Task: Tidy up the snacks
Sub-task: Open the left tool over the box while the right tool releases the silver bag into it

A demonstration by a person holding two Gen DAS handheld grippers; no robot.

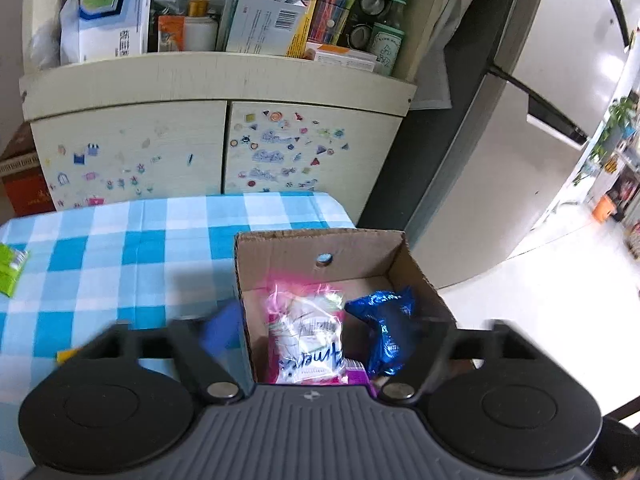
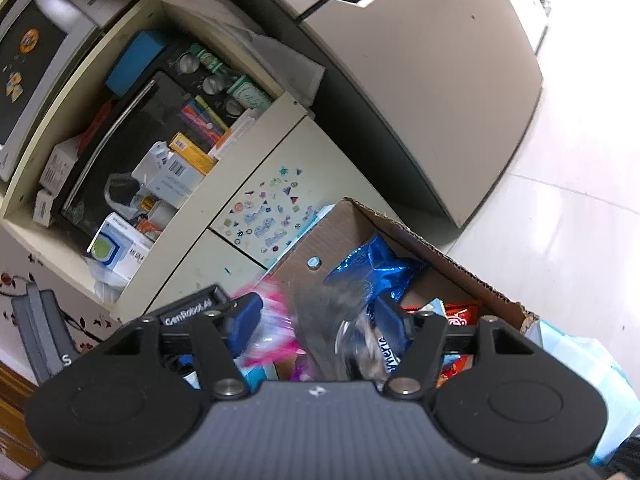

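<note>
Pink-white snack bag (image 1: 306, 336) lies in the cardboard box (image 1: 280, 246) between the left tool's (image 1: 316, 330) parted fingers.

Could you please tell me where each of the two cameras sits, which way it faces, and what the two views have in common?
Left wrist: sits on the left tool, looks level down into the cardboard box on the checked tablecloth; its open fingers straddle the box wall.
Right wrist: sits on the right tool, rolled sideways over the box, blurred.
Shared: box, pink-and-white snack bag, blue foil bag, stickered cabinet.
</note>
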